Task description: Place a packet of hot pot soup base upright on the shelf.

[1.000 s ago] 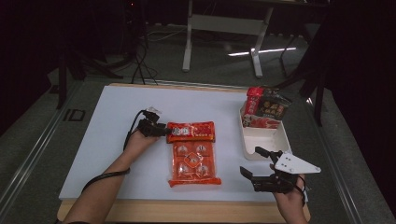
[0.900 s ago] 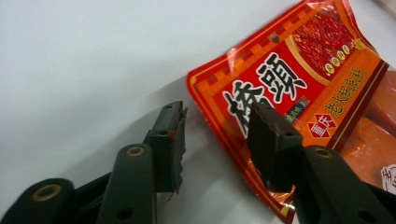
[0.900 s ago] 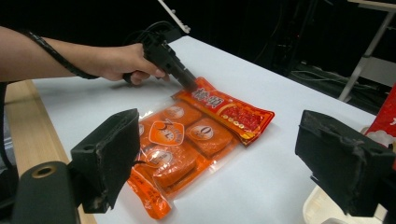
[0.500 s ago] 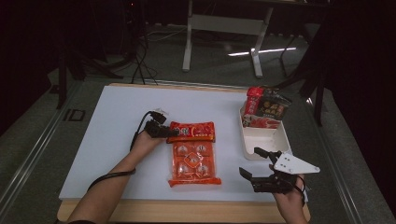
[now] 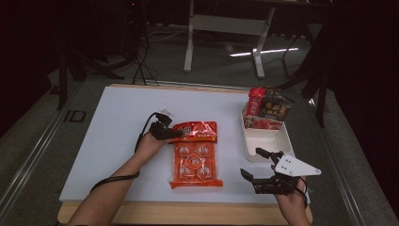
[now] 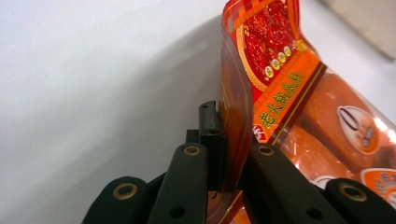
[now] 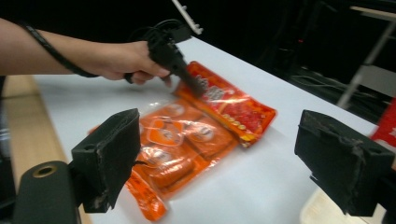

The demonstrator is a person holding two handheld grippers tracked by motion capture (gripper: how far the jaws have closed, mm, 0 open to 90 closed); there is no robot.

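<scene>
Currently the left gripper (image 5: 175, 133) has just been closing and now pinches the top-left header edge of the orange snack bag (image 5: 196, 155), which lies flat mid-table with its long axis running away from the person. Bag extends rightward from that gripper; left hand clearly nearer. Right gripper (image 5: 261, 165) hovers wide apart, holding nothing, beside the white bin (image 5: 266, 139). Left gripper view confirms film between the pads (image 6: 215, 140); high view gives layout, not contact.

Orange-red snack bag (image 5: 195, 153), flat on table, top edge lifted
</scene>
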